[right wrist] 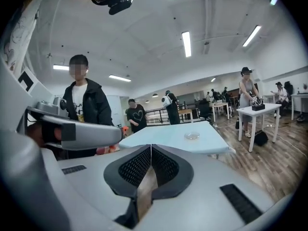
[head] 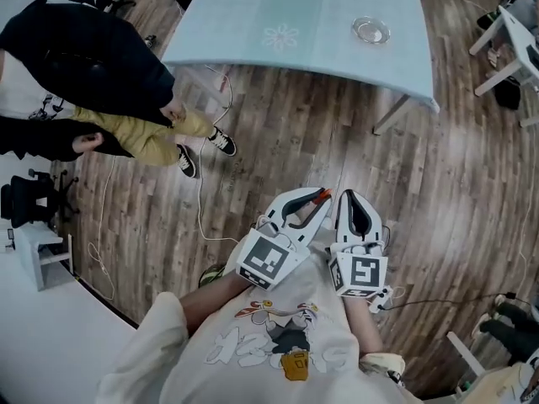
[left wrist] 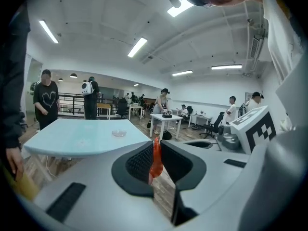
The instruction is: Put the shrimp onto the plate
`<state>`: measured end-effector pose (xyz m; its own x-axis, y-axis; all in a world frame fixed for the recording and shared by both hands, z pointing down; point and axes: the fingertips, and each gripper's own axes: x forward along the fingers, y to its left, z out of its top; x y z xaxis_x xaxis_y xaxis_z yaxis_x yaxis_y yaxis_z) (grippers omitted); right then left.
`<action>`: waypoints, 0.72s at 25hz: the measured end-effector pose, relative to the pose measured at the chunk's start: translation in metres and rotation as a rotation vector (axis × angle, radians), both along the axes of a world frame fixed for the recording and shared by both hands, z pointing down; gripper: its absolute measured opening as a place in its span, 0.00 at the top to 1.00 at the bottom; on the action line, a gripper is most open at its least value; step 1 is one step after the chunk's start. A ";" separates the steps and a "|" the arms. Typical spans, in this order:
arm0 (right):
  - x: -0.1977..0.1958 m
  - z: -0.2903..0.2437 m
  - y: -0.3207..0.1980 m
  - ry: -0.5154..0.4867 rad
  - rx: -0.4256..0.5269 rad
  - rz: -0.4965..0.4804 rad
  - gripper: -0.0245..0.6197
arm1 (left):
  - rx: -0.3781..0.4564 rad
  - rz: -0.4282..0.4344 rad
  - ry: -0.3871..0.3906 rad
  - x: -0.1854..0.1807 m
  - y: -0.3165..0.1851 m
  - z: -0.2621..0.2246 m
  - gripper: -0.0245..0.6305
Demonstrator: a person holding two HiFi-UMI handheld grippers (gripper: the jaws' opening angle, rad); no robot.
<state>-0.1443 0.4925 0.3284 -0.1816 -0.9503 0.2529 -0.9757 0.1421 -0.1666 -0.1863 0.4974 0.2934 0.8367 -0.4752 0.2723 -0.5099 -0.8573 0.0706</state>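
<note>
My left gripper (head: pixel 320 197) (left wrist: pixel 156 150) is shut on a small orange-red shrimp (left wrist: pixel 156 160) (head: pixel 321 195), which sticks out between its black pads. Beside it on the right, my right gripper (head: pixel 351 195) (right wrist: pixel 150 150) is shut with nothing between its jaws. Both are held close to my chest, well short of the pale blue table (head: pixel 328 45) (left wrist: pixel 62 141) (right wrist: pixel 159 139). A small clear glass plate (head: pixel 370 30) (left wrist: pixel 118 133) (right wrist: pixel 192 136) sits on the table near its right side, far ahead of both grippers.
A person in a black jacket and yellow trousers (head: pixel 93 82) stands at the left, near the table's left corner. Cables (head: pixel 200 200) trail over the wooden floor between me and the table. White tables (head: pixel 509 53) and chairs stand at the right; more people are in the background.
</note>
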 end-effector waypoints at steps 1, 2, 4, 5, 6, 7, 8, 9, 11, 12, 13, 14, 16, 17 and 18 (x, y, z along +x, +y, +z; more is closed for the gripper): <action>0.004 0.005 -0.001 -0.008 -0.005 0.005 0.93 | -0.006 -0.005 0.000 0.005 -0.001 0.003 0.88; 0.007 0.008 -0.003 -0.020 -0.007 0.006 0.93 | -0.010 -0.011 -0.003 0.009 -0.003 0.005 0.88; 0.009 0.009 -0.005 -0.045 0.004 0.003 0.93 | -0.035 -0.034 -0.007 0.015 -0.009 0.005 0.88; 0.011 0.009 -0.005 -0.058 0.008 0.001 0.93 | -0.060 -0.051 -0.003 0.019 -0.011 0.004 0.88; 0.014 0.011 -0.004 -0.069 0.005 -0.002 0.93 | -0.075 -0.057 0.001 0.024 -0.013 0.004 0.88; 0.016 0.013 -0.004 -0.076 -0.004 -0.011 0.93 | -0.071 -0.046 0.001 0.029 -0.014 0.006 0.88; 0.017 0.016 -0.005 -0.079 -0.019 -0.020 0.93 | -0.059 -0.027 0.000 0.034 -0.015 0.009 0.88; 0.019 0.020 -0.008 -0.083 -0.039 -0.024 0.93 | -0.054 -0.016 -0.001 0.039 -0.019 0.012 0.88; 0.027 0.027 -0.021 -0.093 -0.063 -0.008 0.93 | -0.043 0.002 -0.001 0.050 -0.035 0.016 0.88; 0.034 0.029 -0.031 -0.092 -0.062 0.007 0.93 | -0.032 0.018 0.001 0.056 -0.045 0.018 0.88; 0.040 0.030 -0.041 -0.085 -0.059 0.022 0.93 | -0.027 0.029 0.005 0.061 -0.057 0.019 0.88; 0.045 0.031 -0.052 -0.076 -0.059 0.034 0.93 | -0.026 0.036 0.010 0.064 -0.069 0.020 0.88; 0.049 0.034 -0.076 -0.056 -0.074 0.042 0.93 | -0.033 0.041 0.017 0.065 -0.096 0.021 0.88; 0.048 0.035 -0.089 -0.048 -0.083 0.045 0.93 | -0.039 0.042 0.018 0.064 -0.110 0.023 0.88; 0.048 0.035 -0.102 -0.042 -0.092 0.051 0.93 | -0.047 0.043 0.019 0.063 -0.125 0.024 0.88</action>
